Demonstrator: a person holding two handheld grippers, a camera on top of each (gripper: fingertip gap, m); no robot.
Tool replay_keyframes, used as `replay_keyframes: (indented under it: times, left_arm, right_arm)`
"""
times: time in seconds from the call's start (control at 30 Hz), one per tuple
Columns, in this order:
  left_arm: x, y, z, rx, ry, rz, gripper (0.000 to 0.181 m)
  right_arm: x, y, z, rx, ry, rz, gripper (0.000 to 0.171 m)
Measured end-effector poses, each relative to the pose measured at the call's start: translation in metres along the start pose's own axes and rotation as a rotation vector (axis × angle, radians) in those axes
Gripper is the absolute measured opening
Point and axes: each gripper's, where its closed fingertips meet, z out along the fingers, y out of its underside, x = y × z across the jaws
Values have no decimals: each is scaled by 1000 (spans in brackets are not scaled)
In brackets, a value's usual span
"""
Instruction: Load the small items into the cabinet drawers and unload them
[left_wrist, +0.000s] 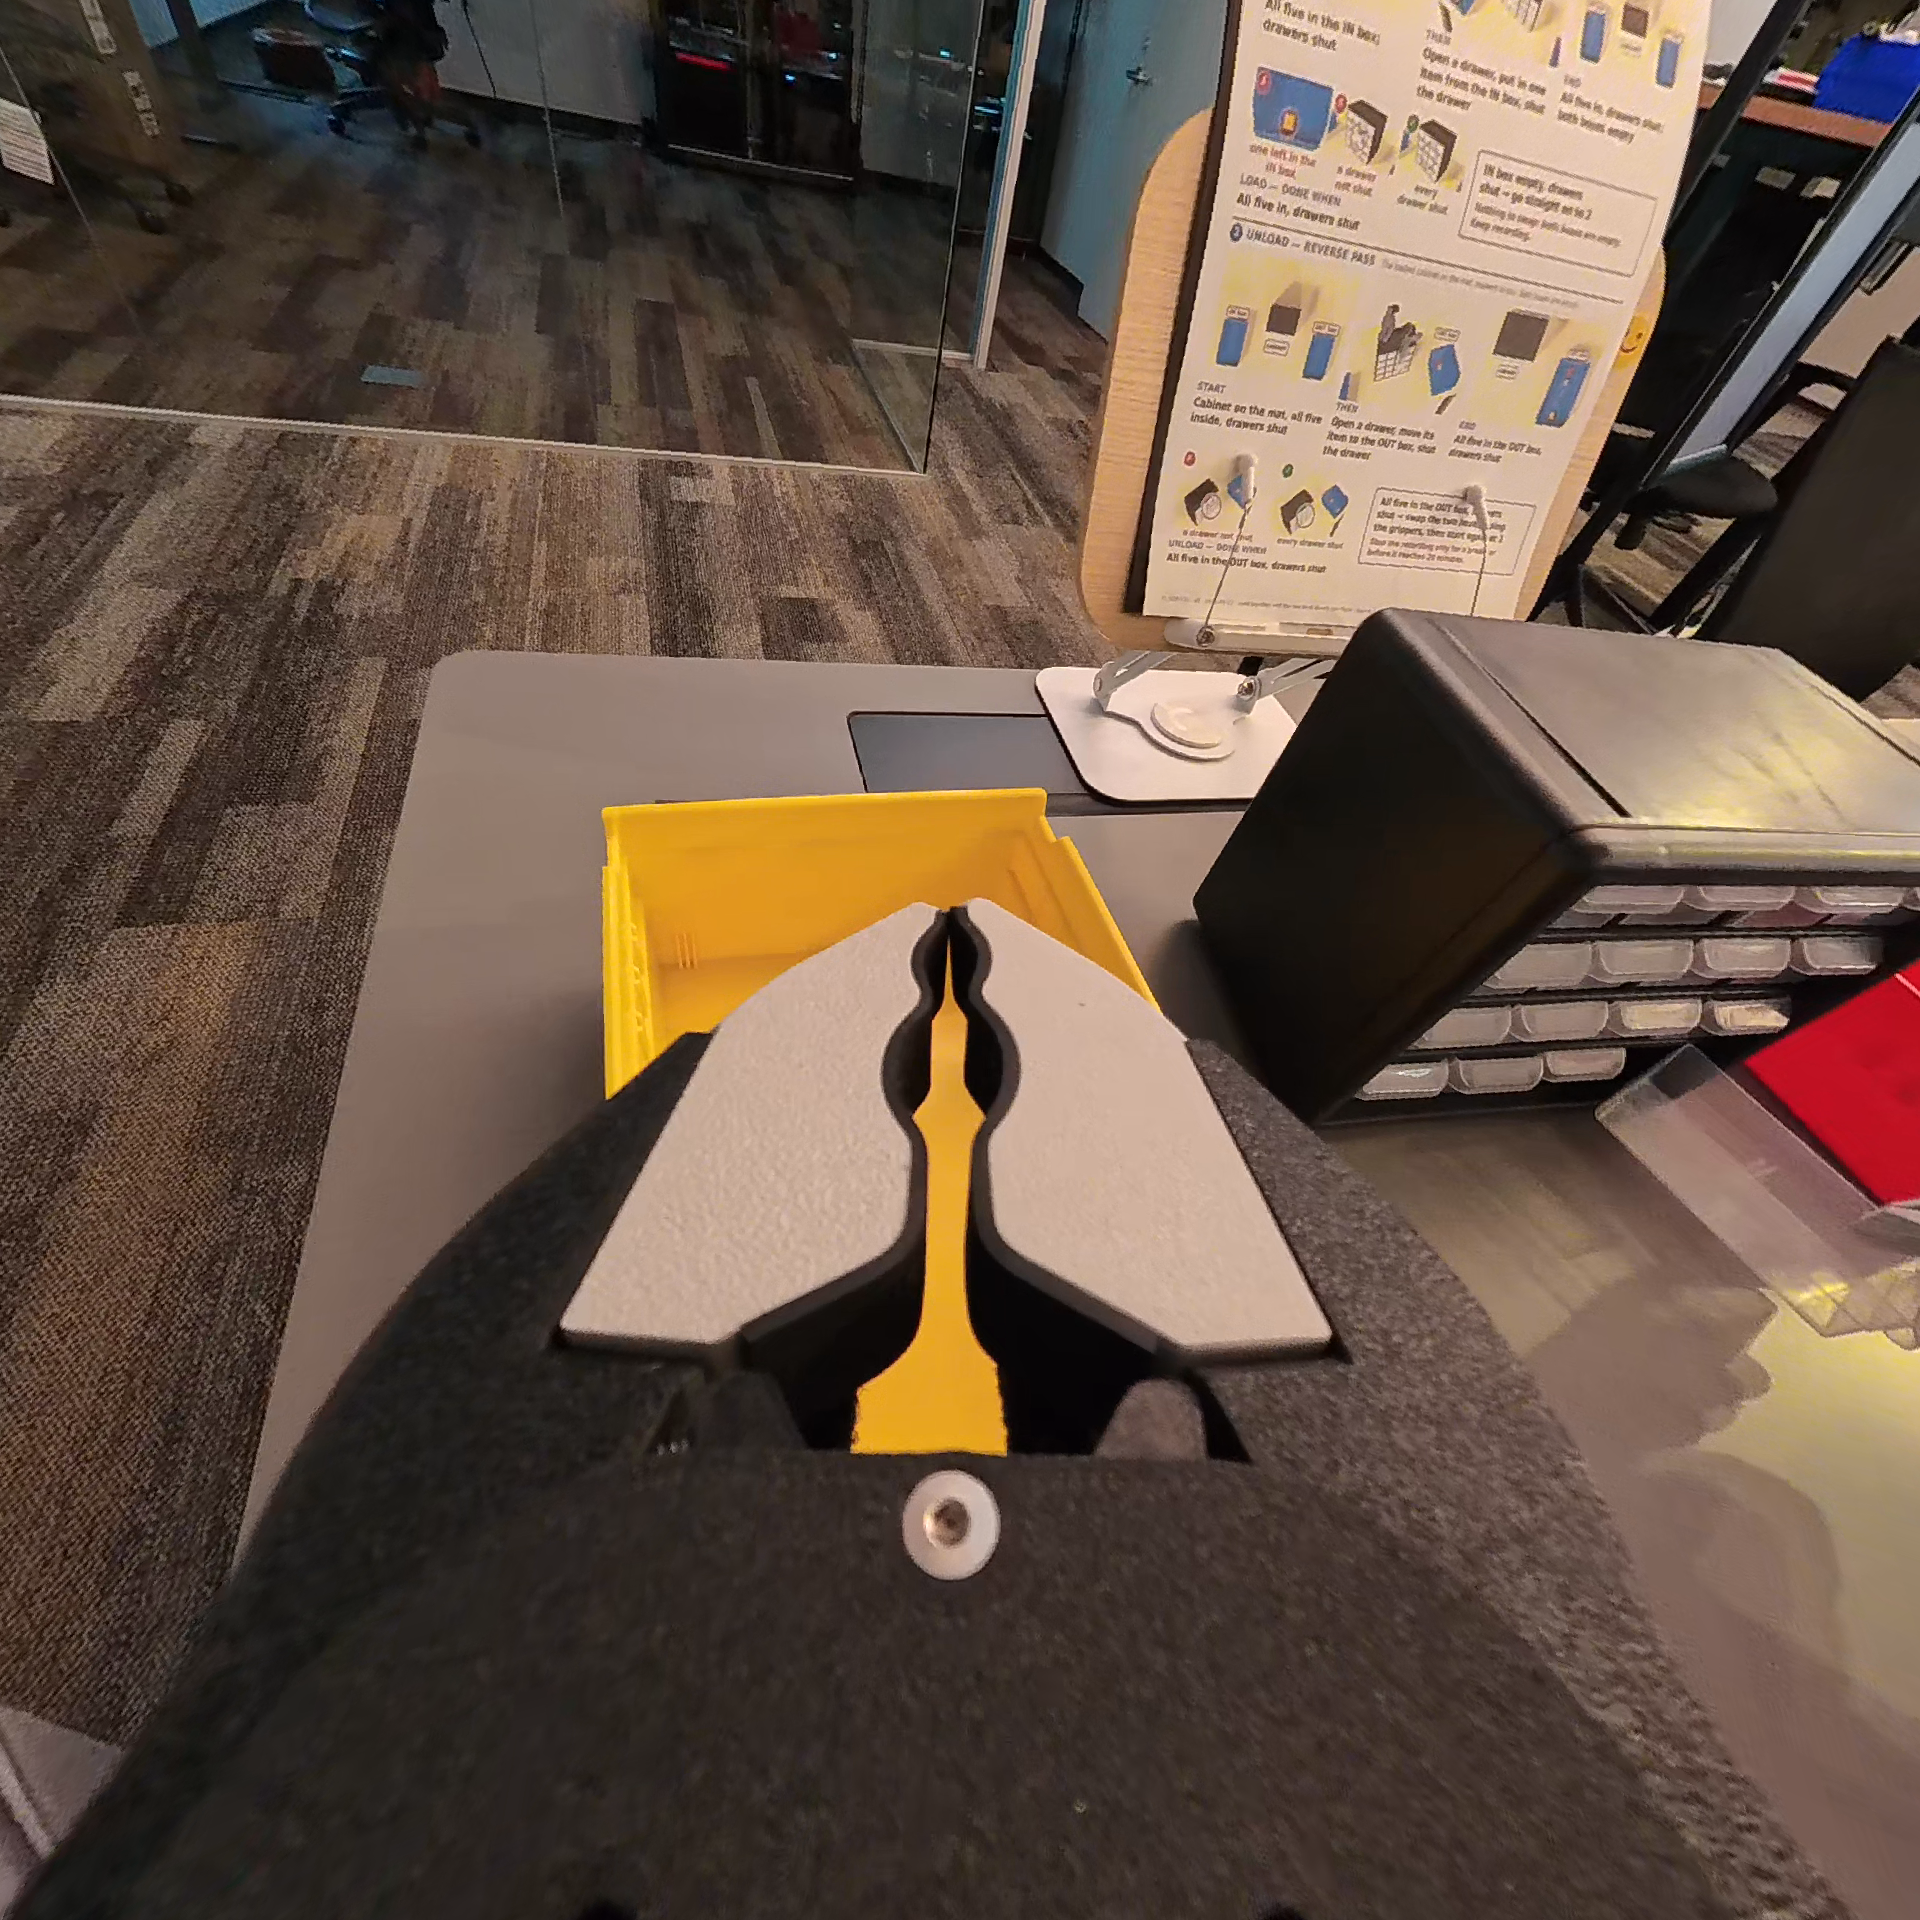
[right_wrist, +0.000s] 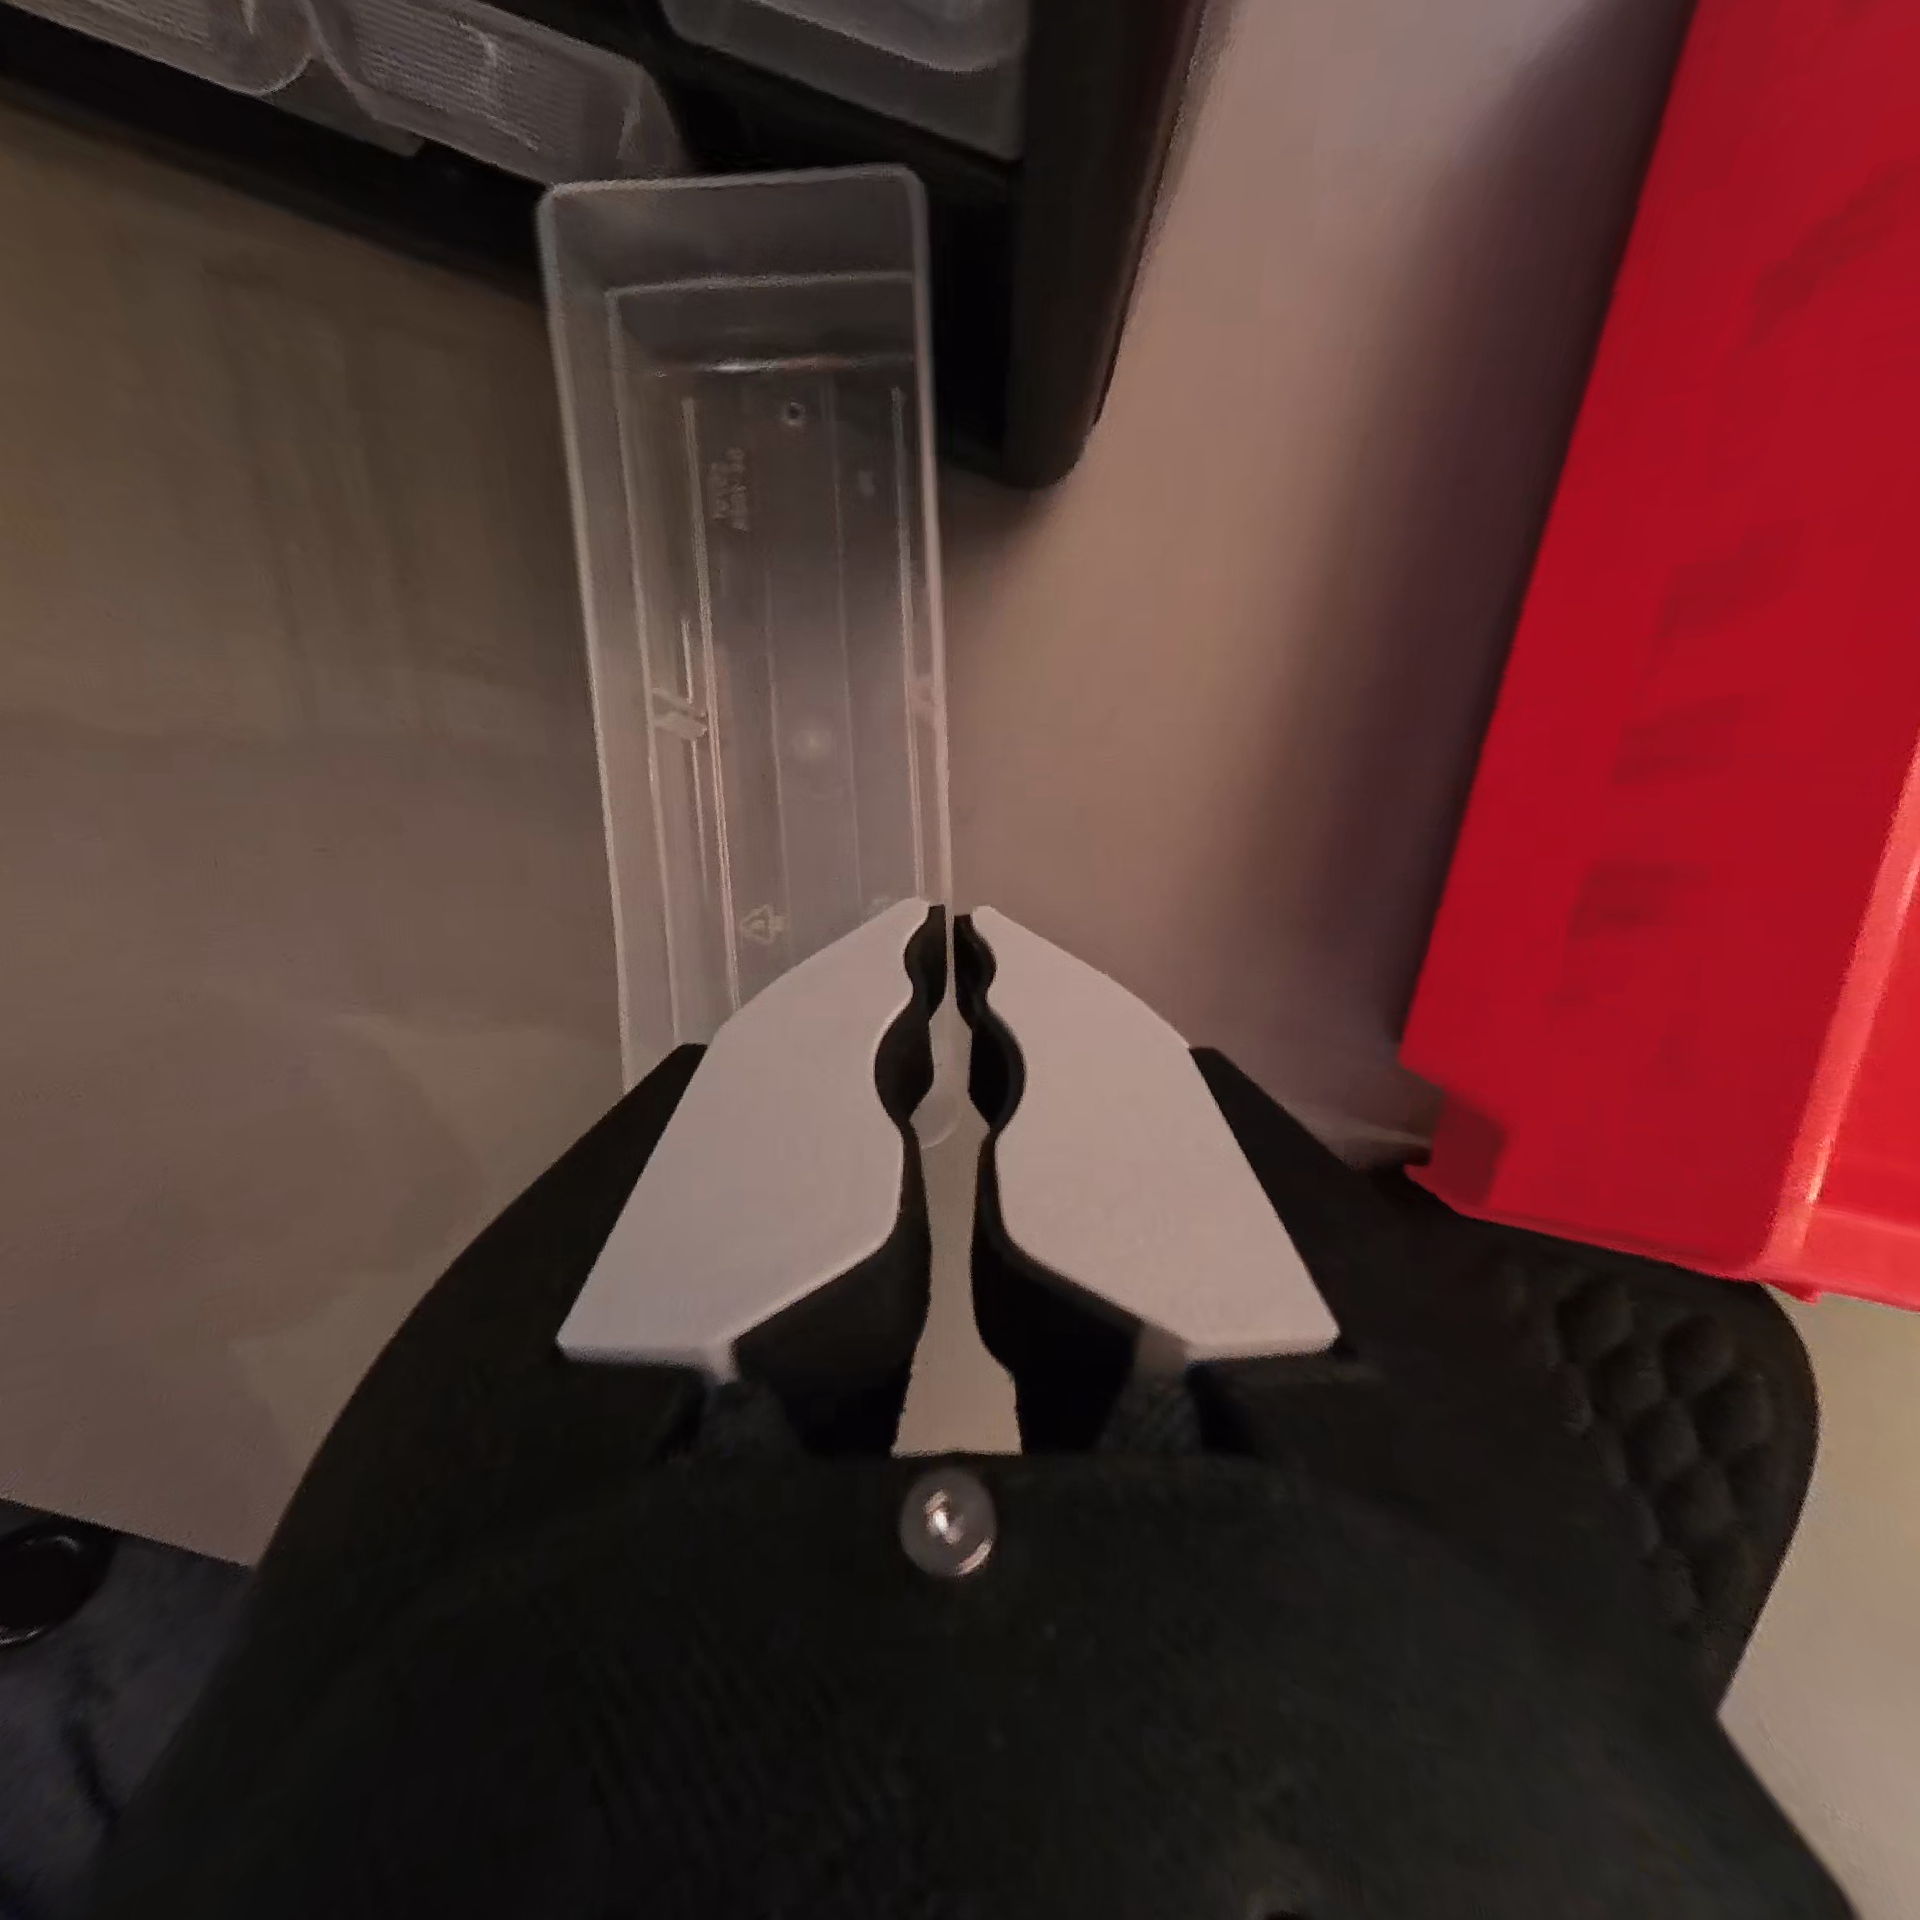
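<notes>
My left gripper (left_wrist: 951, 914) is shut with nothing between its fingers and hovers over a yellow bin (left_wrist: 831, 883) that looks empty where visible. The black drawer cabinet (left_wrist: 1455, 831) stands to its right, with rows of clear drawers. My right gripper (right_wrist: 951, 914) is shut on the thin right wall of a clear plastic drawer (right_wrist: 790, 582), near its front end. That drawer is pulled far out of the cabinet (right_wrist: 1039, 312) and is empty. It also shows faintly in the left wrist view (left_wrist: 1704, 1132).
A red bin (right_wrist: 1683, 623) sits close to the right of the drawer and also shows in the left wrist view (left_wrist: 1849, 1081). A standing instruction board (left_wrist: 1403, 312) on a white base (left_wrist: 1143, 748) is behind the cabinet. The grey table (left_wrist: 520, 935) ends at left over carpet. My right fingertips sit around 55 cm from my left ones. The black drawer cabinet (left_wrist: 1455, 831) lies some 25 cm from my left tips, 35 cm from my right tips.
</notes>
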Motion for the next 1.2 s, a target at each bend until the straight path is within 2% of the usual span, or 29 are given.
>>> replay_keyframes:
  times: [0.27,0.63,0.87,1.2]
  left_arm:
    - [8,-1,10,-13,43,13,0]
    - [41,-7,18,-1,192,65,0]
    - [36,-8,8,32,244,30,0]
    - [25,-10,-3,75,265,-6,0]
  right_arm:
    - [0,4,2,-32,25,132,2]
    - [-22,7,6,-73,64,223,2]
    - [-25,4,0,-89,129,224,2]
    - [-33,1,-9,-244,151,237,2]
